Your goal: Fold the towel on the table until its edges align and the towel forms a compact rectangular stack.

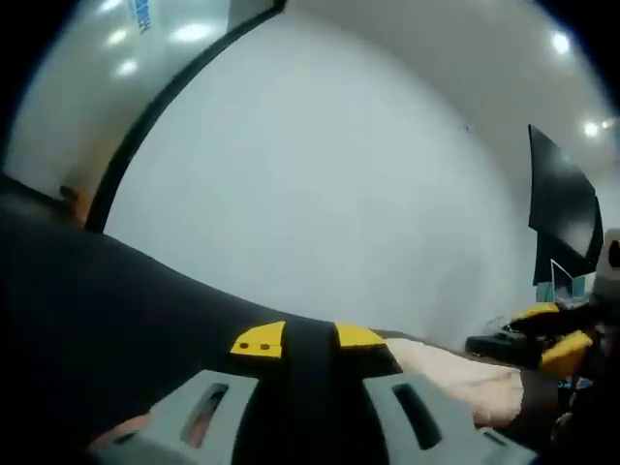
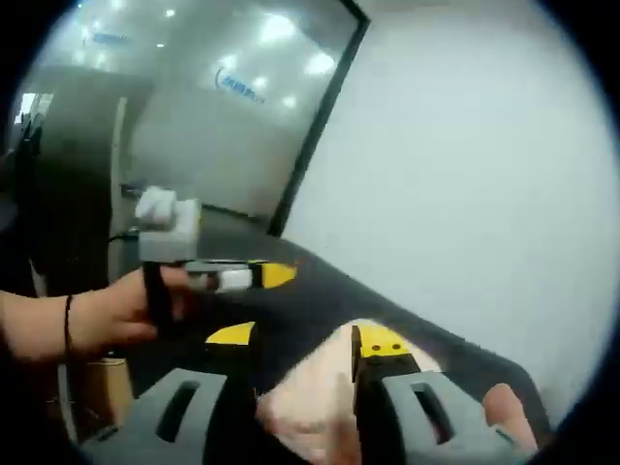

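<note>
A plain white wall [image 1: 329,184] stands behind your workspace, with a dark-framed glass partition [image 2: 213,107] beside it reflecting ceiling lights. Below that runs the dark table [image 1: 107,329], and on it lies the pale pink towel [image 2: 310,397], bunched rather than flat. In the left gripper view the towel [image 1: 455,373] stretches off to the right of your left gripper [image 1: 308,341], whose yellow-tipped jaws stand spread over the dark surface with nothing between them. Your right gripper [image 2: 305,339] has its jaws spread too, with a fold of towel rising between them; you cannot tell whether they touch it. In the right gripper view, your left hand [image 2: 107,315] grips the left gripper's handle, well apart.
</note>
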